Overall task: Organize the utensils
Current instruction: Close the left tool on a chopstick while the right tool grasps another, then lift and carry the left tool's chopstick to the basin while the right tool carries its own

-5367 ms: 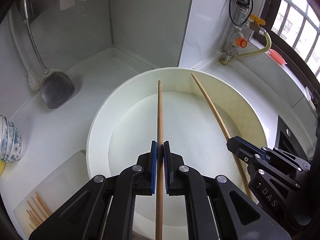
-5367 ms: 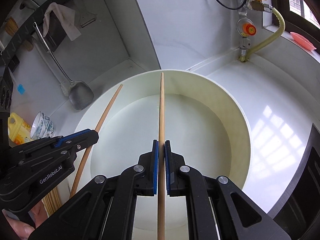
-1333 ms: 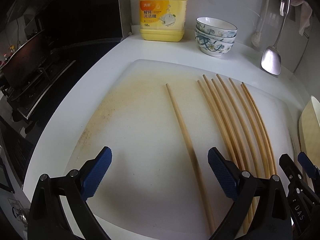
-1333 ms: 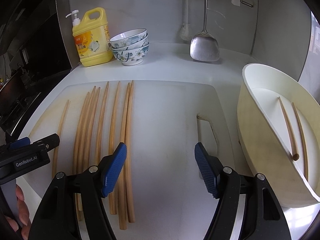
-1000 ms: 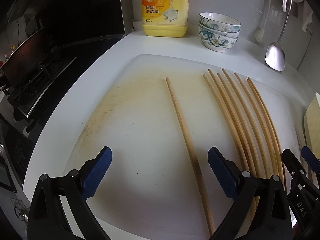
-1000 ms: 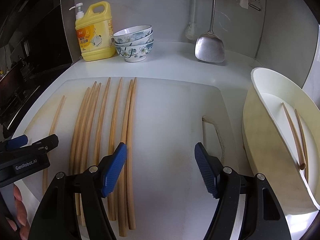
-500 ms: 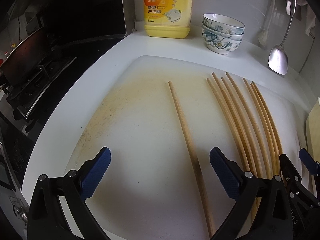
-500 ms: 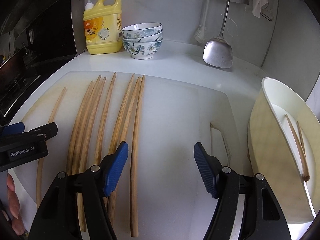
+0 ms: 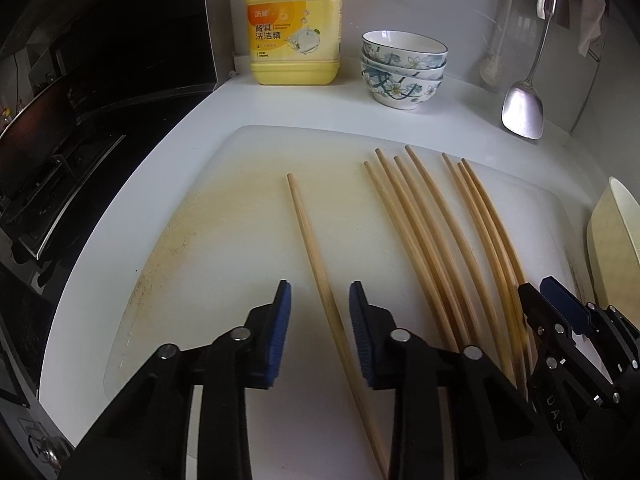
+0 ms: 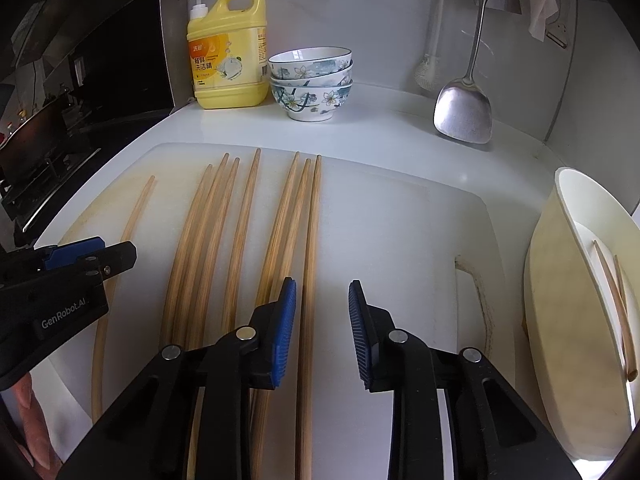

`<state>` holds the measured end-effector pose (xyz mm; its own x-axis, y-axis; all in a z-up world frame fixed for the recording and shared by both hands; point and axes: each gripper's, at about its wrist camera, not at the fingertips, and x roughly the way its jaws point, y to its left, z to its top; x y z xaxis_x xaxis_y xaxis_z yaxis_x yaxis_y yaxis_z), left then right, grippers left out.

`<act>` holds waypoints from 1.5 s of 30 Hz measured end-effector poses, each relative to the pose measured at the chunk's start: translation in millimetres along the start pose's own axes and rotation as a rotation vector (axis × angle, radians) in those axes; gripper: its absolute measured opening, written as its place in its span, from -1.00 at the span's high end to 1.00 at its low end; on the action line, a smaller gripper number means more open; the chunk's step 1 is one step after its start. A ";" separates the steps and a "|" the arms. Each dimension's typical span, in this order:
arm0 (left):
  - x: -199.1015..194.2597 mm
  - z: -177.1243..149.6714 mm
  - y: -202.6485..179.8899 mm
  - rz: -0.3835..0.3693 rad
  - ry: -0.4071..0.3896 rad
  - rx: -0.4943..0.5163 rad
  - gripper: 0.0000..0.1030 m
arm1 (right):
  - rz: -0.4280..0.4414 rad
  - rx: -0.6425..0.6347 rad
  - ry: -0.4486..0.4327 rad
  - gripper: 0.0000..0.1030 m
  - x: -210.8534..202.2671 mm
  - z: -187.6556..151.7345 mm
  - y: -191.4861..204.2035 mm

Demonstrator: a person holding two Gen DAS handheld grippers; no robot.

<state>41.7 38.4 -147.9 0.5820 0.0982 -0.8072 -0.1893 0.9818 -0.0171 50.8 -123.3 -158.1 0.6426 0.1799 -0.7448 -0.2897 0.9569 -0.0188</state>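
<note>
Now both tongs hang over the board (image 9: 224, 208) on the bench (image 10: 384, 128), each straddling one chopstick.

Left tongs (image 9: 319, 322): jaws have just been closing, narrow gap left; the lone chopstick (image 9: 316, 256) runs between the pads, but neither pad presses on it yet. Not a grip. It lies apart from the rest, so it is the easy one to take without disturbing neighbours.

Right tongs (image 10: 322, 326): jaws have also just been closing, not yet shut. The rightmost chopstick (image 10: 310, 280) of the bundle (image 10: 224, 248) lies between the pads, close to the left pad; contact with that pad cannot be told. Picking from the bundle's outer edge leaves one pad free space on bare board.

Task things: eight chopsticks on the board, seven in the loose fan plus the lone one. Two more already lie in the cream basin (image 10: 560, 320) at the right edge, presumably the collecting place.

Judgement: step in hand is a paired pickup, one stick per side. Task is early.

Risk: the right tongs' left pad sits just beside the neighbouring stick and could catch two, or roll it.

Background: detergent jug (image 10: 228, 60), stacked bowls (image 10: 312, 80), hanging spatula (image 10: 464, 112).
</note>
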 end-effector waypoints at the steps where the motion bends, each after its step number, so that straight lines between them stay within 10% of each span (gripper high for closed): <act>1: -0.2 0.3 0.0 -0.008 0.002 -0.002 0.80 | 0.001 -0.004 -0.001 0.59 -0.1 -0.2 0.8; 6: -0.1 0.8 -0.6 -0.030 0.005 0.021 0.86 | 0.006 -0.006 -0.002 0.88 0.5 0.4 4.9; 45: -99.7 83.1 24.0 -0.234 -0.057 0.293 0.87 | -0.076 0.283 -0.084 0.88 -108.4 54.4 20.5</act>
<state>44.8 65.6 -18.9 0.6272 -0.1336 -0.7673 0.1835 0.9828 -0.0211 13.8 -110.8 -41.4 0.7147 0.1123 -0.6904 -0.0371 0.9917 0.1230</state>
